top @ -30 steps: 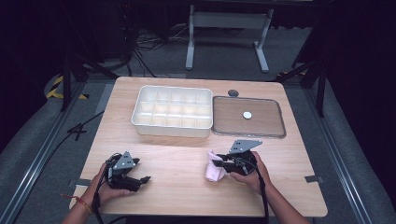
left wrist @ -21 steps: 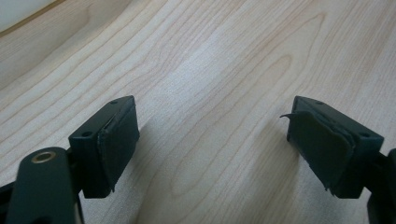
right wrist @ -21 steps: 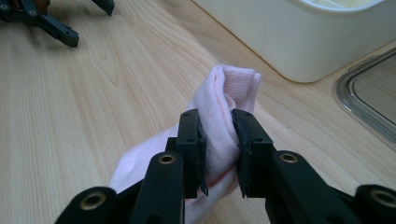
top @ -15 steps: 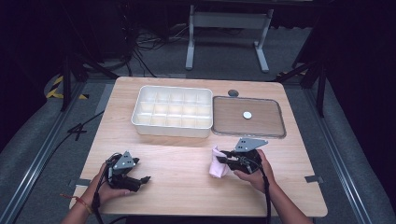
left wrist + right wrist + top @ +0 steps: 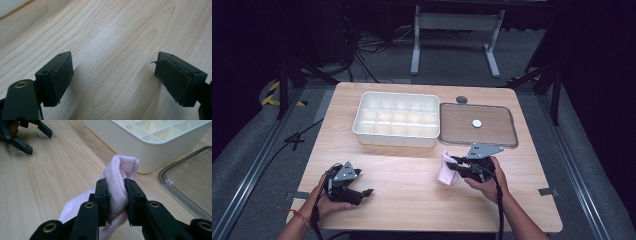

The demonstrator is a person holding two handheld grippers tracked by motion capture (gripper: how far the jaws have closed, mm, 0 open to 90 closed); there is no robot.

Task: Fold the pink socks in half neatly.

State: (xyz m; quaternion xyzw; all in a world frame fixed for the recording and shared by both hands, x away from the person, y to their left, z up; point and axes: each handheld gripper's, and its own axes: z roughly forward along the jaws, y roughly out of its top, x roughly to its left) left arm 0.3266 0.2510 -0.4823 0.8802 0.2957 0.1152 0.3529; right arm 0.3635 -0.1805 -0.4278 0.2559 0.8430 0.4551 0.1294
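A pale pink cloth hangs bunched between the jaws of my right gripper, which is shut on a fold of it. In the high view the cloth droops to the table just in front of the lid's near left corner, with the right gripper pointing left. My left gripper rests low at the front left, open, its pads wide apart over bare wood. The right gripper view also shows the left gripper farther off, at the top left.
A white compartment tray stands at mid table, its near wall just beyond the cloth. To its right lies a clear lid with a small white disc on it. A dark round spot sits behind the lid.
My right gripper, with the cloth in it, has shifted slightly to the right and toward the lid. The left gripper has stayed where it was.
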